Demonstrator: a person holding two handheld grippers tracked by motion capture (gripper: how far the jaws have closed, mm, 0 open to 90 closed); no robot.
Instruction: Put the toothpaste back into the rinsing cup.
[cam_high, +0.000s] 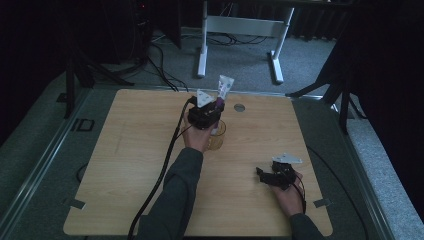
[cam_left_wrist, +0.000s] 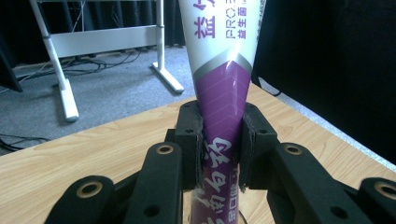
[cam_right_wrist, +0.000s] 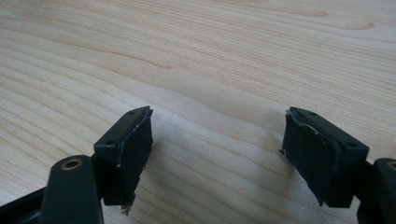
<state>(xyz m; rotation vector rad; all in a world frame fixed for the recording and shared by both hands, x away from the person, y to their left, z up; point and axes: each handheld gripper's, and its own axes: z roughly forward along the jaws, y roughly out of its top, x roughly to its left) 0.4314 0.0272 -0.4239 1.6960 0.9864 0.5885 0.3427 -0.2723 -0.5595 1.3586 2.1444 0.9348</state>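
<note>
I had the left gripper (cam_left_wrist: 219, 140) clamped on the purple-and-white plastic toothpaste tube (cam_left_wrist: 223, 88), its two black pads pressing the tube's glossy purple lower part from both sides. The tube stood nearly upright, its flat white crimped end uppermost, over a clear amber-tinted glass cup (cam_high: 218, 140) near the middle of the table; whether its lower end touched the cup I could not tell. My right gripper (cam_right_wrist: 217, 154) rested low over bare wood toward the near right corner, its worn, frayed-edged pads spread wide with nothing between them. The table (cam_high: 130, 165) was pale laminate with a fine straight grain and rounded corners. Beyond it lay grey carpet (cam_high: 240, 60), loose black cables and a white metal desk frame (cam_high: 240, 25) against dark curtains.
</note>
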